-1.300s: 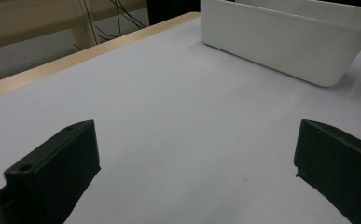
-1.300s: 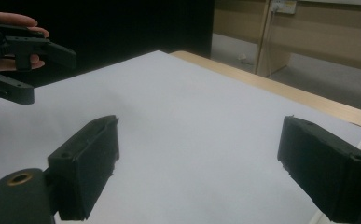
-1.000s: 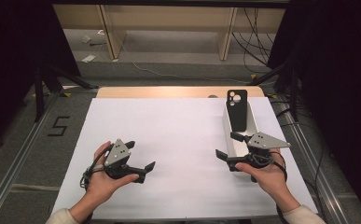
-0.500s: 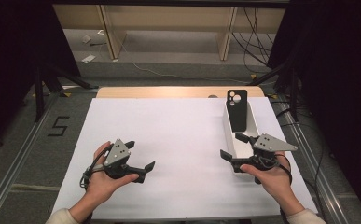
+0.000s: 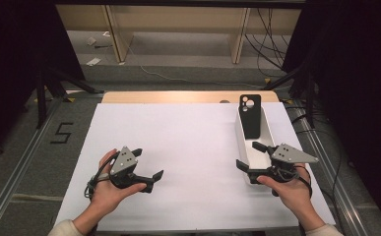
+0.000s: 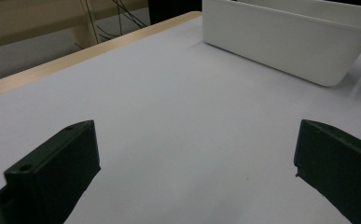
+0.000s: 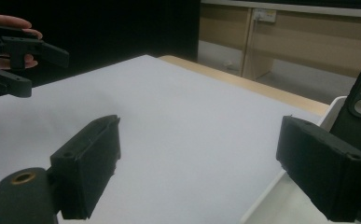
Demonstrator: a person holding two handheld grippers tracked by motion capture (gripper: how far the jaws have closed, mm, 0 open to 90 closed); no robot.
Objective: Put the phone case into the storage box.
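On the left, the black two-jaw left gripper (image 5: pixel 147 169) rests low over the white sheet-covered table (image 5: pixel 188 147), jaws wide and empty. Further right, the right gripper (image 5: pixel 247 156) gapes wide beside the long white plastic bin (image 5: pixel 244 140), where a black phone case (image 5: pixel 251 115) leans upright.

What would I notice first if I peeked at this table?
Probably the black phone case, standing up on end at the far end of the long white bin on the table's right side. Next, the two black grippers, each held in a hand over the white tabletop: the left gripper near the front left, the right gripper at the bin's near end. Both are open, holding nothing.
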